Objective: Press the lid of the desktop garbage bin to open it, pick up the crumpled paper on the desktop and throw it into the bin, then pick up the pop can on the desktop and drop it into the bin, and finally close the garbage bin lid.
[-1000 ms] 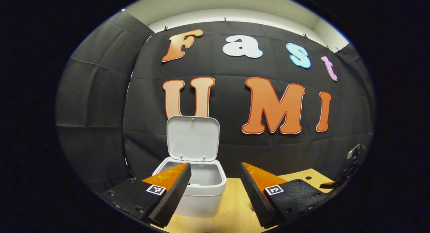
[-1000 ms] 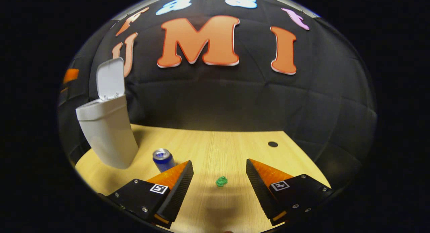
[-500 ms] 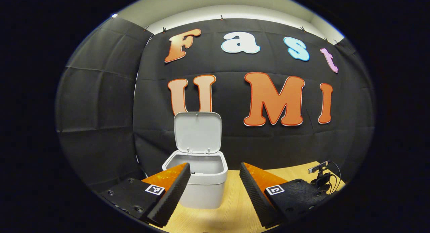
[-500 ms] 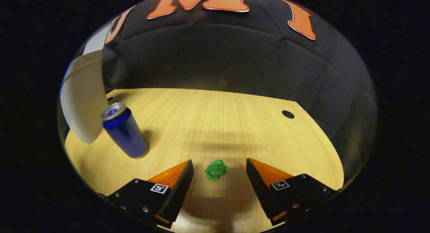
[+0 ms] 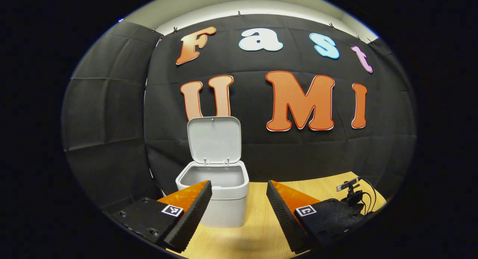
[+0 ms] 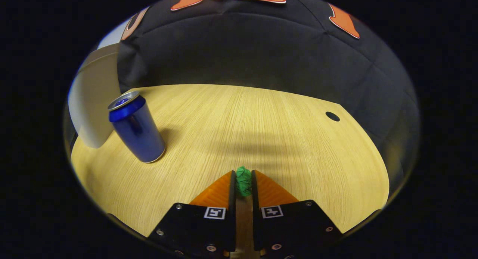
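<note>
Right claw point(image 6: 243, 177) clamped on green crumpled paper point(image 6: 243, 181) at its tips, on the bench point(image 6: 261, 121). Blue pop can point(image 6: 136, 128) upright, left, beside bin point(image 6: 91, 106). Left claw point(image 5: 239, 193) fingers apart, empty, facing open bin point(image 5: 218, 193), lid point(image 5: 213, 139) upright.

Bin point(image 6: 91, 102) cut off at left edge, lid mostly out of shot; crumpled paper point(image 6: 243, 181) half-hidden btwn tongs.

A staged recording booth is indicated: black cloth walls point(image 5: 112, 113) are clipped up below a pale ceiling strip point(image 5: 239, 5), a light wood-grain desktop point(image 6: 261, 121) with a round cable hole point(image 6: 332, 116) is enclosed, and a small cabled camera point(image 5: 351, 193) is mounted at its edge.
</note>
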